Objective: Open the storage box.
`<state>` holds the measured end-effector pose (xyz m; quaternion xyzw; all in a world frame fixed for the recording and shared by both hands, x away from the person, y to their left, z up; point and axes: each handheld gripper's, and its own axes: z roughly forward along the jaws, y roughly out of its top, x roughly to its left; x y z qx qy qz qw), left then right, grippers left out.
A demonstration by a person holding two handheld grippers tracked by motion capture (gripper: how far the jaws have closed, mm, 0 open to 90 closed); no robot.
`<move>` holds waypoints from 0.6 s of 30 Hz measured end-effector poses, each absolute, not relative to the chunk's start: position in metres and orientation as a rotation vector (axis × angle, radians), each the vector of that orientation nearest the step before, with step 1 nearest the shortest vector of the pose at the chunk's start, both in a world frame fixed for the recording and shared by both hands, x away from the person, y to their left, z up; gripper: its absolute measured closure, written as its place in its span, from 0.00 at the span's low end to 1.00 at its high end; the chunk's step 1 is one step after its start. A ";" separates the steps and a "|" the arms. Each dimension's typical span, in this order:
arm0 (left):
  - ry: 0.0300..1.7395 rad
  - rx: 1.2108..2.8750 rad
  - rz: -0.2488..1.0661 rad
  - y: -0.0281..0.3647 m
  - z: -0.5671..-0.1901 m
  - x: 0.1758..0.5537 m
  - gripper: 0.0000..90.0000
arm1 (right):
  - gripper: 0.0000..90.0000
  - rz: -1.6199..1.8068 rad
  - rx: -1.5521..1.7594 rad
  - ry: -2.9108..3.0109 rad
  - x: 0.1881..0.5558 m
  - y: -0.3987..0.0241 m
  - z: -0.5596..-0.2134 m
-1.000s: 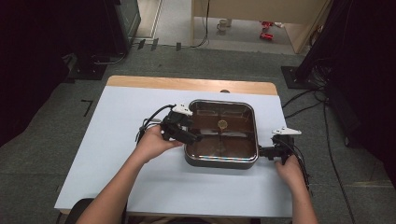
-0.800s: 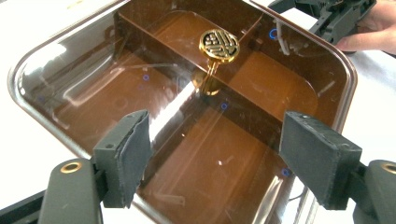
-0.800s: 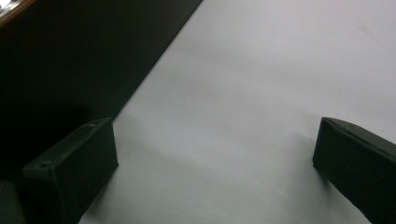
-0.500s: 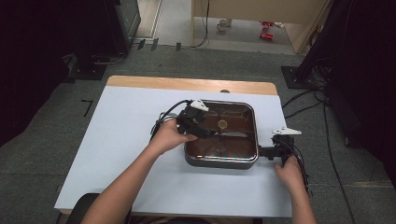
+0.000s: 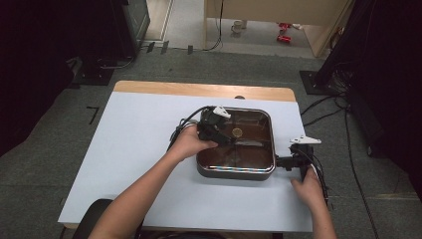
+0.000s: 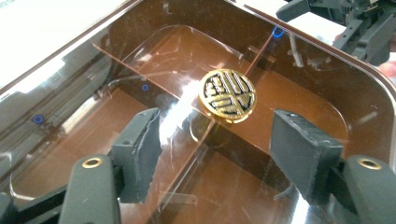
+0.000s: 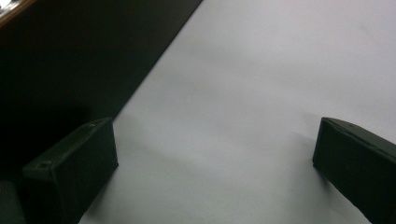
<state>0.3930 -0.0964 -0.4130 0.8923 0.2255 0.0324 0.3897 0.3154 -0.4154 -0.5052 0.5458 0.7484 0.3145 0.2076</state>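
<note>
Lay square and brown, the lidded box (image 5: 236, 144), right of centre on a pale blue table (image 5: 129, 149), grey floor (image 5: 59, 129) around. Hovered over its gold knob (image 6: 227, 95), left gripper (image 6: 217, 154), jaws half-open, just closing, empty. Stood wide apart by the box's dark, cut-off side, right gripper (image 7: 210, 172), empty.

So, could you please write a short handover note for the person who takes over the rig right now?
Left gripper: above the brown box's transparent lid, jaws on either side of the gold round knob, just been closing, pads not yet touching it.
Right gripper: open, low over the white table beside the brown box's right wall, holding nothing.
Done: left gripper lined up on the knob.
Left: probably close on the knob and lift the lid; the right gripper could steady the box.
</note>
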 end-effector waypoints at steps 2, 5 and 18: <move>0.570 2.266 0.087 -0.099 -0.414 0.394 0.40 | 0.00 0.876 1.520 2.084 0.315 -0.415 -0.505; 0.558 2.272 0.096 -0.104 -0.417 0.395 0.41 | 0.00 0.876 1.519 2.083 0.315 -0.415 -0.505; 0.512 2.265 0.105 -0.114 -0.426 0.396 0.55 | 0.00 0.876 1.519 2.084 0.315 -0.415 -0.505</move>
